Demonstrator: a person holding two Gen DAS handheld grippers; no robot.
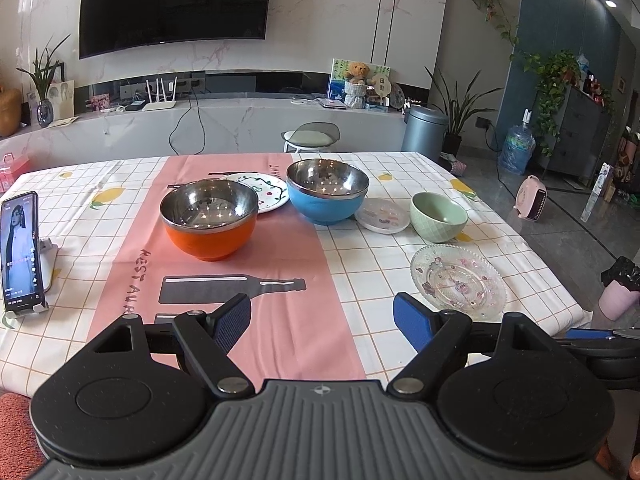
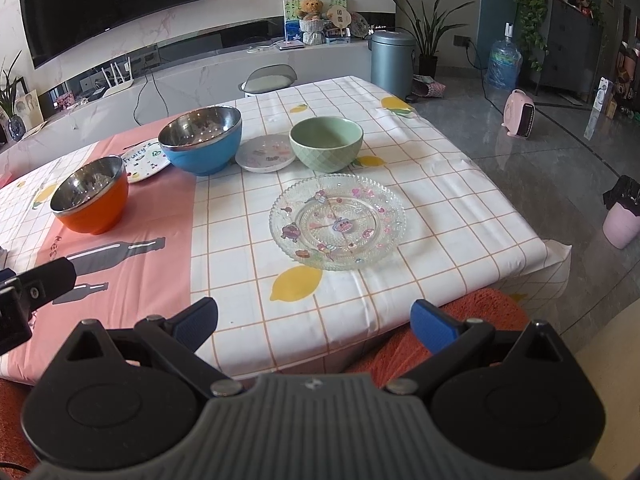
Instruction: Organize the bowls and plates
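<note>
Presently, the table [image 1: 80, 208] fills the middle of both views, covered by a checked cloth with a pink strip down its left part. On that pink strip, at centre left of the left wrist view, stands the orange bowl [image 1: 209, 219], steel-lined and upright. Just right of it and further up the frame stands the blue bowl [image 1: 327, 191], likewise steel-lined; the two are apart. Between and behind them lies the painted plate [image 1: 269, 193], partly hidden by the orange bowl. At lower right of the left view, and at centre in the right wrist view, lies the glass plate [image 2: 337, 221], flat on the checked cloth, alone. Above it in the frame sits the green bowl [image 2: 326, 143], upright, with the small white plate [image 2: 264, 153] just beside it on the left, close against the blue bowl. A phone [image 1: 20, 250] stands propped at the far left edge of the left view. The left gripper [image 1: 322, 322] is spread wide, nothing between its fingers, low in its frame. The right gripper [image 2: 314, 322] is likewise spread wide and holds nothing, above the near table edge.
</note>
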